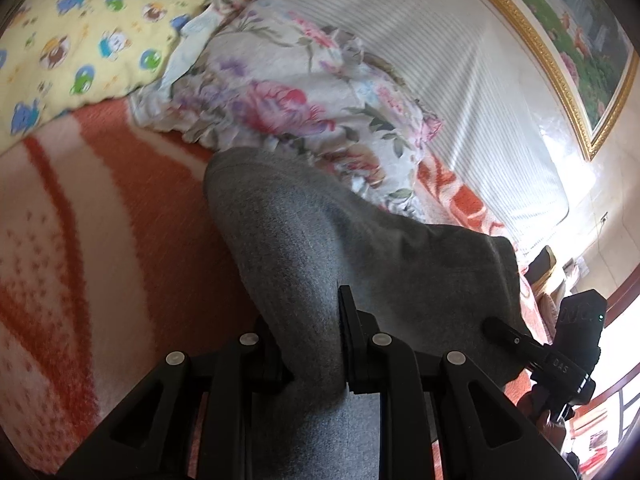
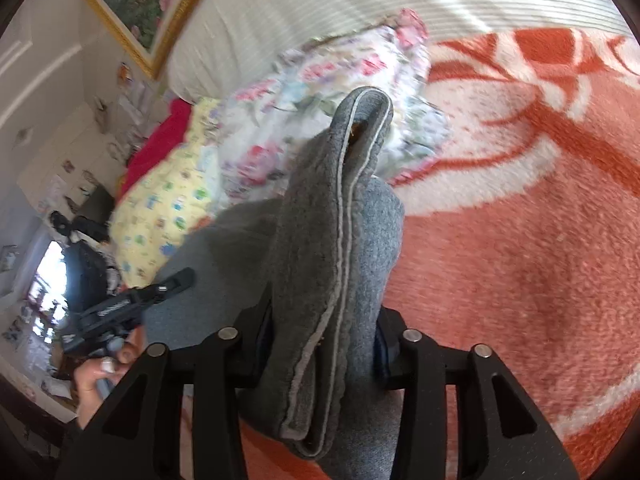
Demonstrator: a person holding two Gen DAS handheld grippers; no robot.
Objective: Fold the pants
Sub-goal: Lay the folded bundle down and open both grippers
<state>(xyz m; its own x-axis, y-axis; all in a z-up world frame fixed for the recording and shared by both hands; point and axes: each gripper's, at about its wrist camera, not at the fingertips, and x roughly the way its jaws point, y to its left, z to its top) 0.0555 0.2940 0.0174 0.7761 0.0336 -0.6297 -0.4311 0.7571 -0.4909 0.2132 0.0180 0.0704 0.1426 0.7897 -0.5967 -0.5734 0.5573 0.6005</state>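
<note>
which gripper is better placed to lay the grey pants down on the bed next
Probably right: the right gripper has the thick folded bundle of grey pants between its jaws over bare orange blanket.

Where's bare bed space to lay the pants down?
Free: the orange blanket to the right of the grey pants in the right wrist view, and the stretch to their left in the left wrist view. Crowded: beyond the pants, the floral pillow and yellow quilt against the striped headboard.
</note>
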